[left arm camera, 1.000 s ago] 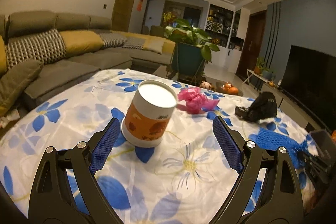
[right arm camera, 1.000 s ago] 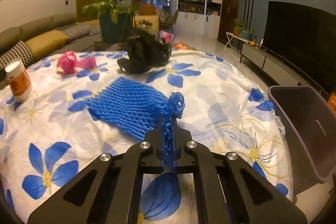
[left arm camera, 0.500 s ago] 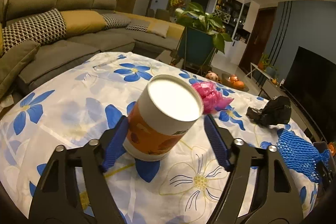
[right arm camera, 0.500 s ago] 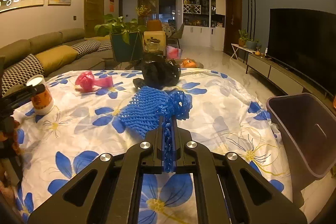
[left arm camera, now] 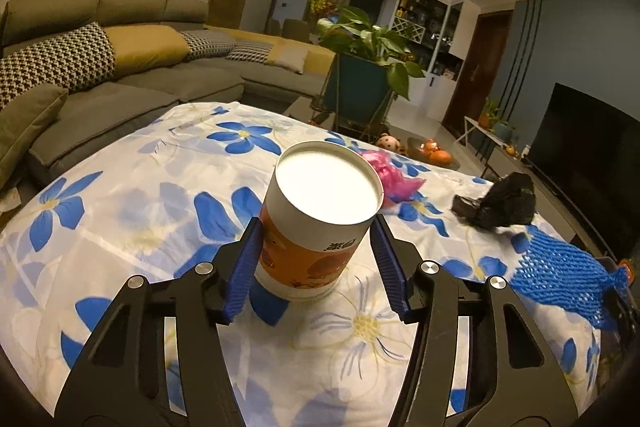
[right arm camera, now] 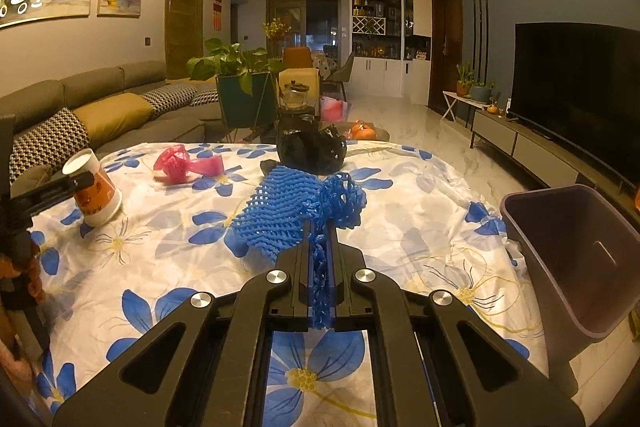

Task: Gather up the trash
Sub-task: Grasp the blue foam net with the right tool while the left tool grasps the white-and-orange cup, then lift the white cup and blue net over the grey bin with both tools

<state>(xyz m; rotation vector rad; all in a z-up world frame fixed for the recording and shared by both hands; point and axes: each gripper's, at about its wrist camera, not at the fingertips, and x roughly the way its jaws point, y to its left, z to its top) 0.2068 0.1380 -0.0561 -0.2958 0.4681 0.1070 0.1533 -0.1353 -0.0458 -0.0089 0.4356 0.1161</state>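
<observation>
An upturned orange and white paper cup (left arm camera: 320, 211) stands on the flowered tablecloth (left arm camera: 132, 195), leaning a little. My left gripper (left arm camera: 316, 239) straddles it with its jaws closing, and both blue pads (left arm camera: 244, 267) touch the cup's sides. The right wrist view shows the same cup (right arm camera: 94, 193) at the far left with a left finger (right arm camera: 60, 187) across it. My right gripper (right arm camera: 320, 227) is shut on a blue foam net (right arm camera: 296, 211), which hangs bunched above the cloth. That net (left arm camera: 560, 279) also shows at the right of the left wrist view.
A crumpled pink bag (right arm camera: 188, 163) and a black bag (right arm camera: 312, 147) lie farther back on the table. A dark plastic bin (right arm camera: 572, 259) stands at the table's right edge. A sofa runs along the left, a potted plant stands behind the table, and a TV is on the right.
My left gripper has moved forward around the cup and its jaws have narrowed onto it. The right gripper has risen, lifting the blue net off the cloth into a bunch.
</observation>
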